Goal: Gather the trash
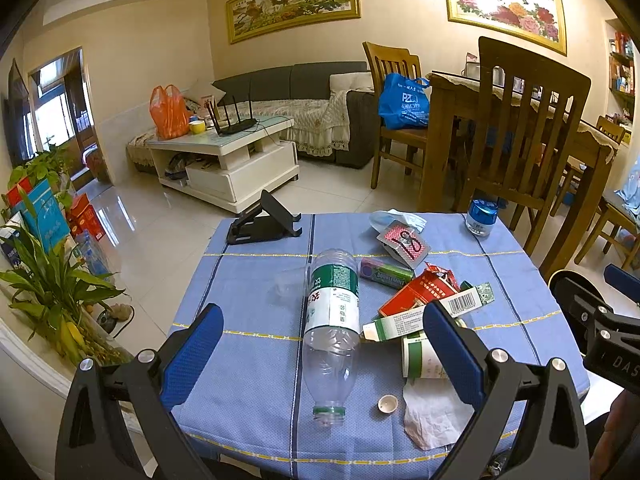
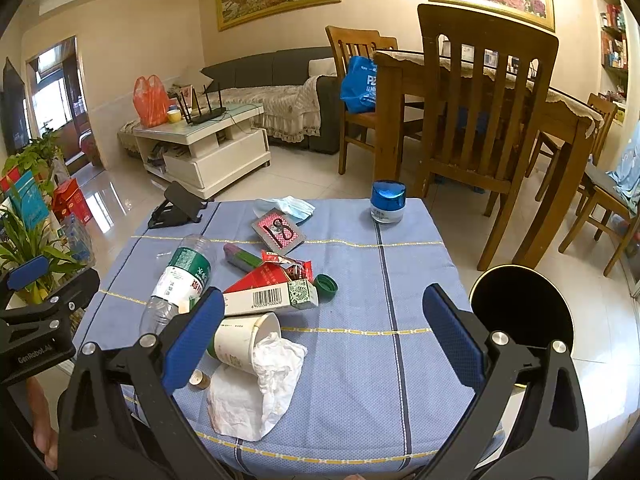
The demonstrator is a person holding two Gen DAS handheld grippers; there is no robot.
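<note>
Trash lies on a blue tablecloth (image 1: 248, 360). An empty clear plastic bottle (image 1: 332, 332) (image 2: 176, 280) lies on its side, uncapped, its small cap (image 1: 387, 404) beside it. A paper cup (image 2: 244, 340) lies tipped with crumpled tissue (image 2: 260, 384) at its mouth. A red and white carton (image 2: 272, 292), a green gum pack (image 1: 386, 273), a red wrapper, a green cap (image 2: 325, 285), a face mask (image 2: 286, 206) and a card packet (image 2: 278, 232) lie further back. My left gripper (image 1: 324, 344) is open above the bottle. My right gripper (image 2: 324, 340) is open over the cloth, right of the cup.
A black phone stand (image 1: 264, 220) and a blue-lidded jar (image 2: 387, 202) stand at the table's far edge. A black round bin (image 2: 524, 308) sits right of the table. Wooden chairs (image 2: 480, 120) and a dining table stand behind. Plants (image 1: 52, 280) are at the left.
</note>
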